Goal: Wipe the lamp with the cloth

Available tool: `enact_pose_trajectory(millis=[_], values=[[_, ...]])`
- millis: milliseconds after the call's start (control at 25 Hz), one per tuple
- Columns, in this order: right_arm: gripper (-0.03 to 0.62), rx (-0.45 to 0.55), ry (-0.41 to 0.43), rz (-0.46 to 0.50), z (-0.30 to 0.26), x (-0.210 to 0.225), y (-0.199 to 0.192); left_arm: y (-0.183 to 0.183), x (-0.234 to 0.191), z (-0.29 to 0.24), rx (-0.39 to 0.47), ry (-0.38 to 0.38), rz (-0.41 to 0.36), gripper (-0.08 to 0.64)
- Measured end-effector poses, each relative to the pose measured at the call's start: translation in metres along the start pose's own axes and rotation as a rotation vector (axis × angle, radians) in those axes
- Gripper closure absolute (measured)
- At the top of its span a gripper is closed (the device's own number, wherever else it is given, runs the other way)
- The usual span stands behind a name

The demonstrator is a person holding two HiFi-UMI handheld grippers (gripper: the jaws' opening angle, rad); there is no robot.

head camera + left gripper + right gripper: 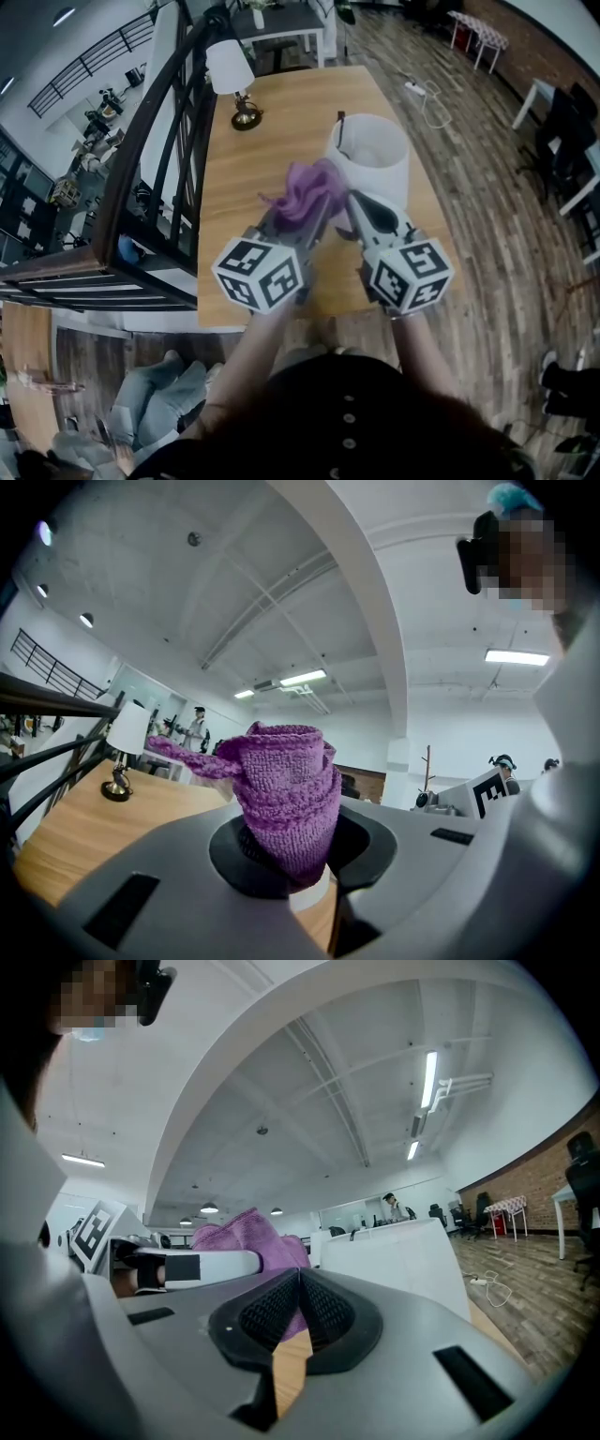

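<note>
A purple terry cloth (pixel 305 192) is held bunched up just above the middle of the head view, clamped between the jaws of the left gripper (pixel 309 211); in the left gripper view it is seen rising from the dark pads as a twisted roll, with one loose end trailing toward 9 o'clock. At about 1 o'clock from the cloth, just beside it, the lamp (pixel 367 155) is seen as a wide white drum shade with a thin dark rod at its left rim; whether cloth and shade touch cannot be told. The right gripper (pixel 361 206) is held at 3 o'clock of the cloth, below the shade, with its jaws pressed together and nothing caught between them. Both are carried over a light wooden worktop (pixel 281 131). At the worktop's far end, toward 11 o'clock, a small table lamp (pixel 234 80) with a white shade and a dark round base is placed. A dark metal railing (pixel 150 150) is seen along the worktop's left side, and a wood-plank floor (pixel 478 187) at 3 o'clock.
</note>
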State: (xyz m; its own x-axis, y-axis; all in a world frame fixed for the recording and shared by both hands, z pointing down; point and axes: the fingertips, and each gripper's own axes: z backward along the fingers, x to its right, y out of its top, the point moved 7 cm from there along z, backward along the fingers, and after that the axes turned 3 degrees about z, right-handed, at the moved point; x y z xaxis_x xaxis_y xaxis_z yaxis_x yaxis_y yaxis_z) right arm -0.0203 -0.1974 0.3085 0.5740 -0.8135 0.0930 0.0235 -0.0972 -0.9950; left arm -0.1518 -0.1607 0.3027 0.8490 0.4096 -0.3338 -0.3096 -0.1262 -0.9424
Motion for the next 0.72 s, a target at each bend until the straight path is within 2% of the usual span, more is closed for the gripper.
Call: enact_pose_trajectory(millis=[720], values=[[0.58,0.055,0.059,0.033,-0.033,0.008,0.018,0.038,-0.032,-0.028,0.083,0.004,-0.064,0.499]])
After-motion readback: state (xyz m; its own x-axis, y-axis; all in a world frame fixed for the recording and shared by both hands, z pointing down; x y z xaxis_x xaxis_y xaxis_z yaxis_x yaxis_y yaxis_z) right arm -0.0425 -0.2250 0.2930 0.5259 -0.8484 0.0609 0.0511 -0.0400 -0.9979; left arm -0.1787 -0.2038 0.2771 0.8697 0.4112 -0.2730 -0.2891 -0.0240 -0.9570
